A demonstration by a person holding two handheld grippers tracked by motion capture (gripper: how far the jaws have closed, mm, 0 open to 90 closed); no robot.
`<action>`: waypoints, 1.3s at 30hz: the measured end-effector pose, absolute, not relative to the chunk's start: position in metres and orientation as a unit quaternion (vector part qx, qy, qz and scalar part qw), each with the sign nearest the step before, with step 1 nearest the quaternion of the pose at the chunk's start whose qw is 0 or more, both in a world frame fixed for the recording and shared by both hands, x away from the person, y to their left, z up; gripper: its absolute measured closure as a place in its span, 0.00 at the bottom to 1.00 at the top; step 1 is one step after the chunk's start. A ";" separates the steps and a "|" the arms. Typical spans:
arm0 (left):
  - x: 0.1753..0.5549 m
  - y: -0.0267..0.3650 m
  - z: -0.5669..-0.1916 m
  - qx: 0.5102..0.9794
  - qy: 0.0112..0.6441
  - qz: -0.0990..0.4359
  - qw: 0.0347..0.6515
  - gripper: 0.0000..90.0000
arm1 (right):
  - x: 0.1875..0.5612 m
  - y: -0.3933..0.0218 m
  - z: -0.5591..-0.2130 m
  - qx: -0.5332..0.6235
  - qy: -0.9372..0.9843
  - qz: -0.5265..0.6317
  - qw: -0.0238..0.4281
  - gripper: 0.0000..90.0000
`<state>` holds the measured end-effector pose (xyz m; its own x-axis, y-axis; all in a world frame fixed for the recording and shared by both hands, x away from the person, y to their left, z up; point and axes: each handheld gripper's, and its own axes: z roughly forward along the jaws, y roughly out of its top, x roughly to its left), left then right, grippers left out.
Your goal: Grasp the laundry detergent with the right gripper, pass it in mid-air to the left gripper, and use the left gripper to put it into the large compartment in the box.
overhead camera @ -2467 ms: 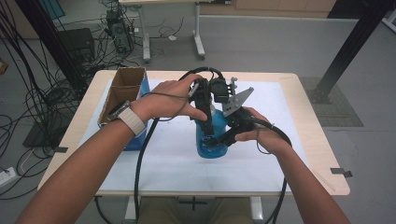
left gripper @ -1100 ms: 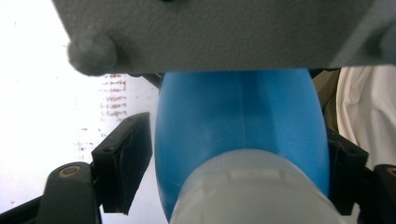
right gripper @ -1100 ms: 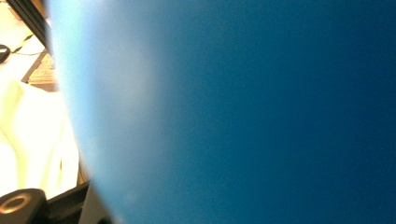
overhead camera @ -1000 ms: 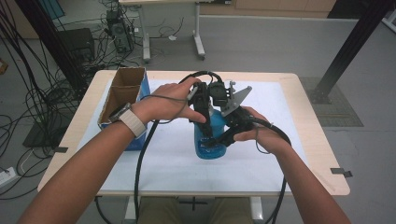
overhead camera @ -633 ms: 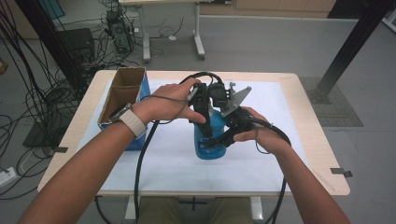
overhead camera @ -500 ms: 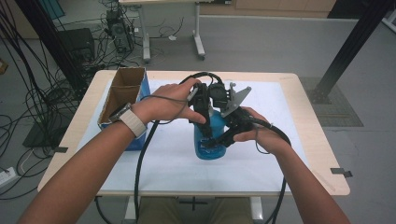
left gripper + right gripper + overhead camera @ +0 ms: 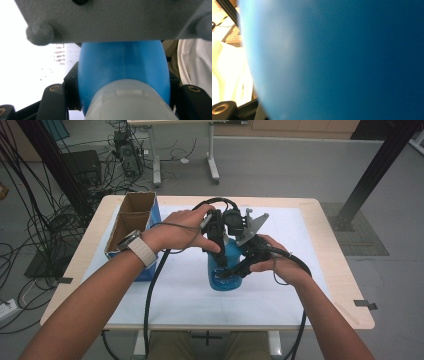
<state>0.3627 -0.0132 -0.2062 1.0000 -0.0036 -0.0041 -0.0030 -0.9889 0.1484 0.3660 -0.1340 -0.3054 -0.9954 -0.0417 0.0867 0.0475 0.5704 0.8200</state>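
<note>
Blue bottle (image 7: 225, 270) upright mid-bench (image 7: 325, 250). Left claw (image 7: 218, 242) has just been closing and now clamps the bottle's top; right claw (image 7: 245, 267) clamped on its body. Box (image 7: 131, 222) at left.

A translucent blue plastic bottle (image 7: 225, 270) with a pale bluish-white cap (image 7: 130, 100) stands on a plain white paper sheet (image 7: 190, 290). The brown cardboard box (image 7: 131, 220) has a blue side. Both grippers are black.
</note>
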 end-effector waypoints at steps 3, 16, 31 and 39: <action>0.363 -0.013 -0.207 0.997 -0.001 -0.003 0.075 0.42 | 0.366 -0.134 -0.306 -0.001 -0.886 -0.462 0.047 0.49; 0.362 -0.013 -0.207 0.997 -0.002 0.000 0.074 0.42 | 0.366 -0.134 -0.306 -0.001 -0.886 -0.462 0.044 0.49; 0.363 -0.013 -0.207 0.997 -0.003 0.000 0.074 0.42 | 0.366 -0.134 -0.306 0.000 -0.887 -0.461 0.042 0.49; 0.363 -0.012 -0.207 0.997 -0.003 -0.001 0.074 0.42 | 0.367 -0.134 -0.306 0.001 -0.886 -0.462 0.042 0.49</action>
<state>0.3628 -0.0125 -0.2068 1.0000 -0.0068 -0.0008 -0.0066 -0.9891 0.1469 0.3665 -0.1338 -0.3061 -0.9965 -0.0393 0.0732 0.0374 0.5739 0.8180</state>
